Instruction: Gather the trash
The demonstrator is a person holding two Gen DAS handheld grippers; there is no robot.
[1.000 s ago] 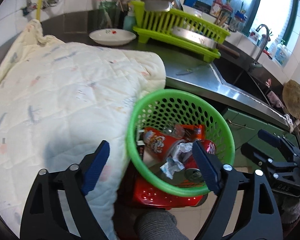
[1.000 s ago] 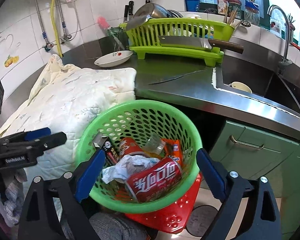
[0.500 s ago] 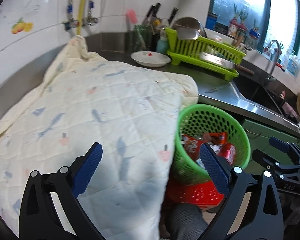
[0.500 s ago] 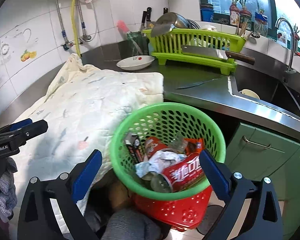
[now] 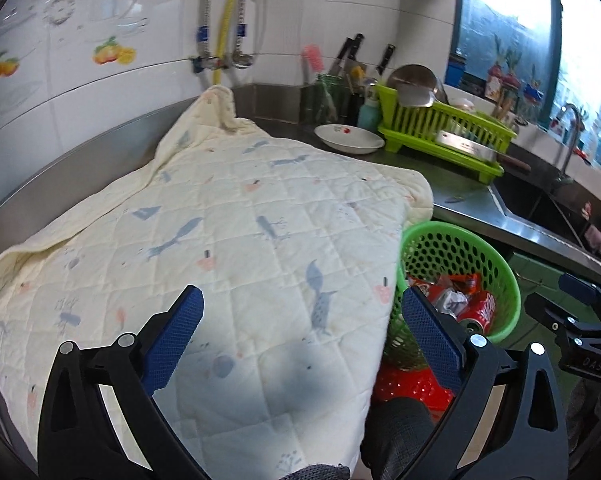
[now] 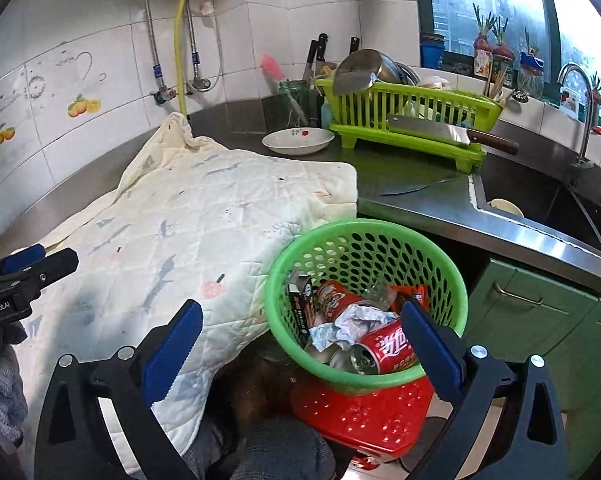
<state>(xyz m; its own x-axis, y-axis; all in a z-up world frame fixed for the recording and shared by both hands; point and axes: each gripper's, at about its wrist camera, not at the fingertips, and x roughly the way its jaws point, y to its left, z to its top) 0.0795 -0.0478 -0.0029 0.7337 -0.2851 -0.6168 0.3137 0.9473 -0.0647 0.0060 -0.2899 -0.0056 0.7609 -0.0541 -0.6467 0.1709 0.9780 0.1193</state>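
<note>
A green perforated basket (image 6: 380, 226) sits on a red stool (image 6: 364, 412) beside the counter. It holds trash: a red cola can (image 6: 384, 350), crumpled paper (image 6: 356, 320), a red snack tube (image 6: 332, 296) and a small black box (image 6: 300, 304). My right gripper (image 6: 300, 308) is open above and in front of the basket, with nothing between its fingers. My left gripper (image 5: 300, 296) is open over a cream quilt (image 5: 240, 220), and the basket (image 5: 500, 264) lies to its right. Neither gripper touches anything.
The quilt (image 6: 188, 216) covers the left of the steel counter. Behind it are a white plate (image 6: 298, 140), a lime dish rack (image 6: 404, 120) with a cleaver (image 6: 432, 130), and a knife (image 6: 416, 188). A sink (image 6: 540, 200) and green cabinets (image 6: 540, 320) lie to the right. A knee (image 6: 268, 452) is below.
Both grippers have drawn back and up from the basket. The left one swung left, so it now faces the quilt. Both sets of jaws widened a little.
</note>
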